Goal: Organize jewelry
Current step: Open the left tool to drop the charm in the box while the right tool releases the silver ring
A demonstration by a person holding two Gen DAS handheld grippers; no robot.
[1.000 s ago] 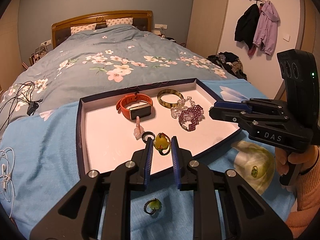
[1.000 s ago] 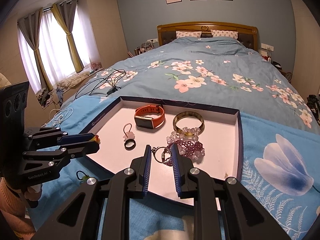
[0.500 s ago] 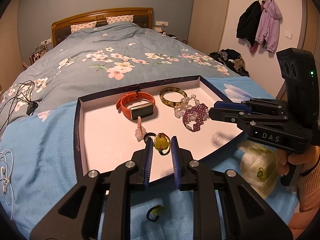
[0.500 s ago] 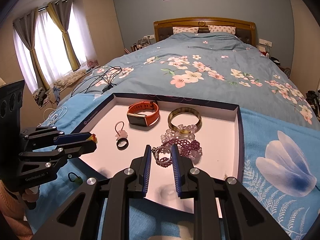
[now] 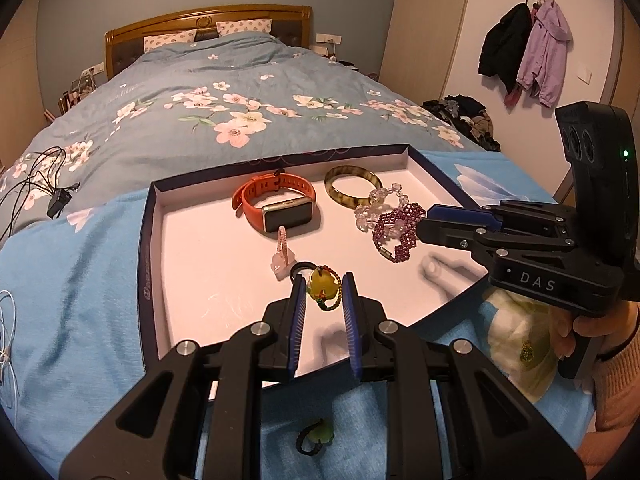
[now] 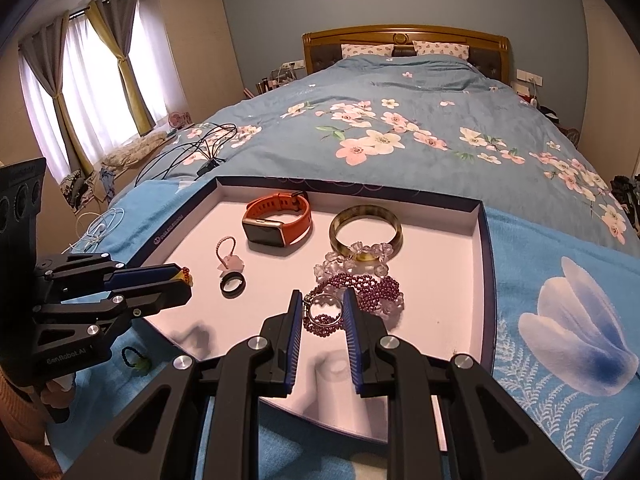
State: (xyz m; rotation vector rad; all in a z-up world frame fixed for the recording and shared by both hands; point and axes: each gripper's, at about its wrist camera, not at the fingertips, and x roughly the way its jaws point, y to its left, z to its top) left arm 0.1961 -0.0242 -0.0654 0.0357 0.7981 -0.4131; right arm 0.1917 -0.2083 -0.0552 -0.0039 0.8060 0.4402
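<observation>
Left gripper [image 5: 323, 285]: closed on the yellow pendant [image 5: 320, 286], its red-and-green bead loop hanging out below the pads.
Right gripper [image 6: 320, 301]: closed on a small clear ring [image 6: 326, 307] — it hangs over the purple bracelet [image 6: 360, 292], apparently not resting on it.
Tray [image 5: 149, 240]: it already holds the orange watch [image 5: 280, 208], the bangle [image 5: 352, 188], two bead bracelets, a pink charm [image 5: 282, 258] and a black ring [image 5: 298, 269].
Step in hand: you probably need to set both pieces down on bare tray floor.
Pendant: aim for the open patch in front of the black ring. Lower it until the loop touches before you let go, so it does not roll.
Ring: move it sideways off the purple bracelet first — dropped there, it could snag in the beads.
Left over: a green charm [image 5: 316, 436] lies on the blanket just outside the tray's near edge.
</observation>
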